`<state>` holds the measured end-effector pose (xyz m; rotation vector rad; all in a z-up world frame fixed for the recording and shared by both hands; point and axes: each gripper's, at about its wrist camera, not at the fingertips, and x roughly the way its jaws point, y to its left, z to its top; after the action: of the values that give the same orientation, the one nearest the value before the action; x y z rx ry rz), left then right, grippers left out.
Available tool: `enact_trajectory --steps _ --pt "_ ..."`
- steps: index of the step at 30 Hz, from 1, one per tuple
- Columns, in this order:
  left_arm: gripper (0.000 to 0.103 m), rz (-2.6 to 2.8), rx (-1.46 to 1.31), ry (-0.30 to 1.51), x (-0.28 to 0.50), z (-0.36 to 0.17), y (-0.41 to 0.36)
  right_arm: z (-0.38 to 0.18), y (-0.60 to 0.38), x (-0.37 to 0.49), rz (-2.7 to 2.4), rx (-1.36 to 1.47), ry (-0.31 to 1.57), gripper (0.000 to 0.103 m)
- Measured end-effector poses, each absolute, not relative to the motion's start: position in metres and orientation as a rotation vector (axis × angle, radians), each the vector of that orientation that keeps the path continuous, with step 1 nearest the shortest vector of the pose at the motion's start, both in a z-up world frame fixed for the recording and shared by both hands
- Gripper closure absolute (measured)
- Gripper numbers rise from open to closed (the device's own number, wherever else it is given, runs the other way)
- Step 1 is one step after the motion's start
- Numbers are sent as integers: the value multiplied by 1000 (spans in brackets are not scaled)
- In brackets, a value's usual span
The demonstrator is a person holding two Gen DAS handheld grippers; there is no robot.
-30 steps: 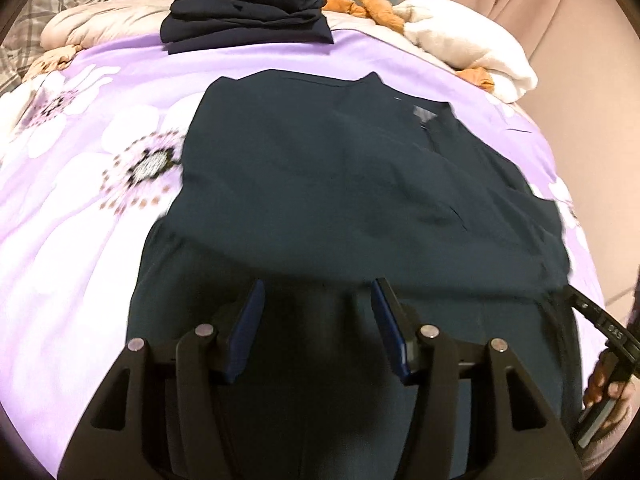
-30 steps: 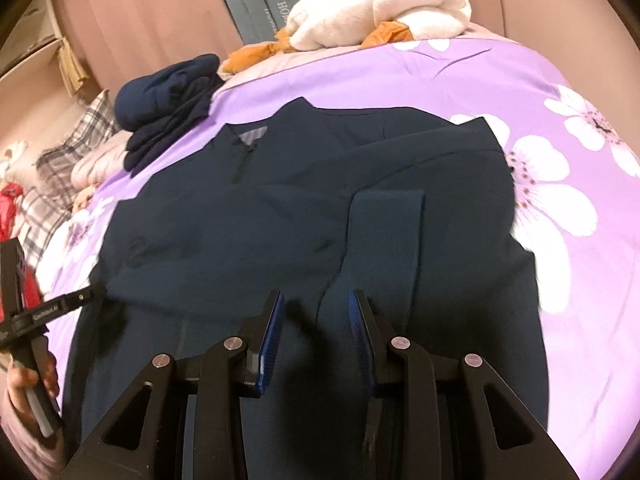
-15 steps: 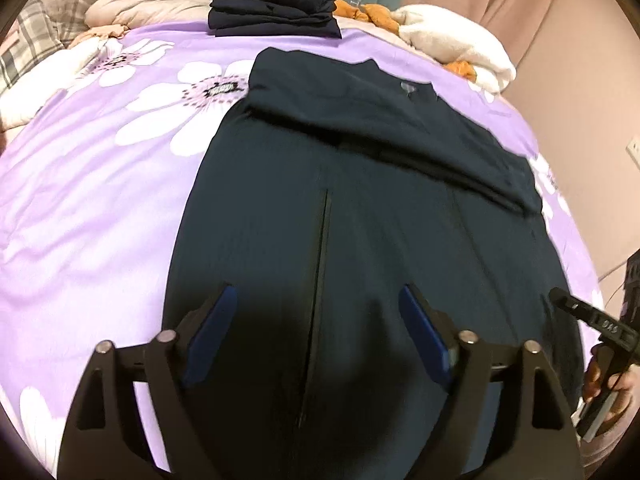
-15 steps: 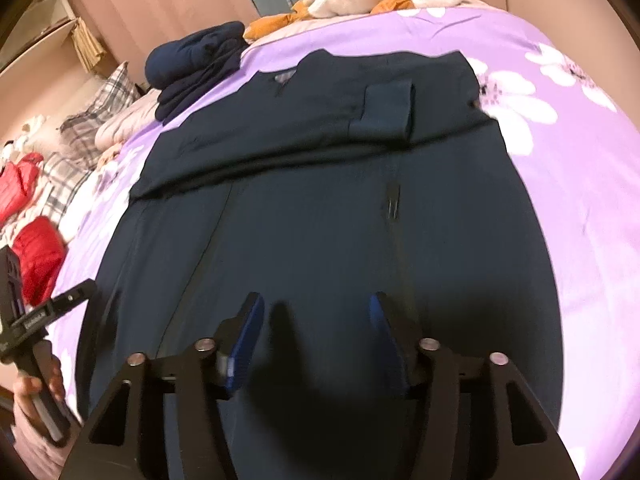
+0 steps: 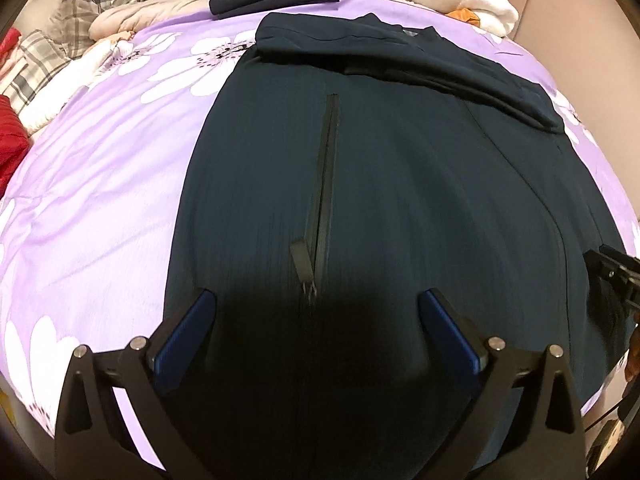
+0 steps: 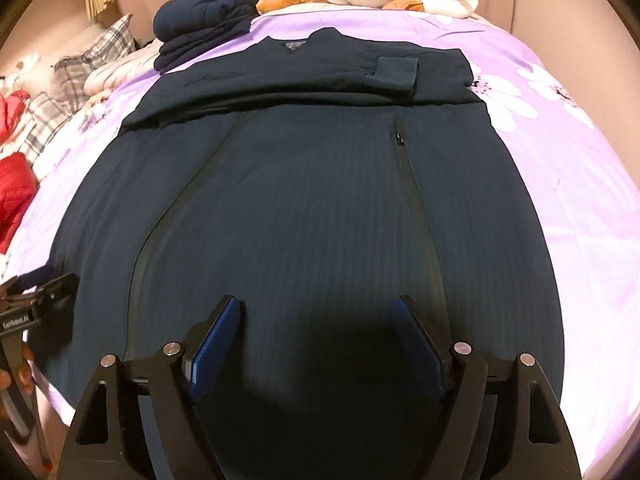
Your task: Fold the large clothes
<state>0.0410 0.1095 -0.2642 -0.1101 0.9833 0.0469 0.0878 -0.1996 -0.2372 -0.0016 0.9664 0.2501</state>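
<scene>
A large navy garment (image 5: 400,200) lies flat along the middle of the purple floral bedspread (image 5: 100,184), sleeves folded across its far end, while the left gripper (image 5: 318,320) and right gripper (image 6: 316,324) hover over its near hem, both spread apart and empty.

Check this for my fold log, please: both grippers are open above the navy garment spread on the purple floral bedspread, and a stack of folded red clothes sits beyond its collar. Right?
Nearly. The stack beyond the collar is navy, not red, as the right wrist view shows. The rest holds: left gripper and right gripper open above the navy garment on the bedspread.
</scene>
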Motion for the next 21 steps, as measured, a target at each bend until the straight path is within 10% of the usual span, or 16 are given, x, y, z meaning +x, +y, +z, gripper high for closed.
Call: enact_trajectory --steps 21 --pt "1 36 -177 968 -7 -248 111 -241 -204 38 246 -20 1020 23"
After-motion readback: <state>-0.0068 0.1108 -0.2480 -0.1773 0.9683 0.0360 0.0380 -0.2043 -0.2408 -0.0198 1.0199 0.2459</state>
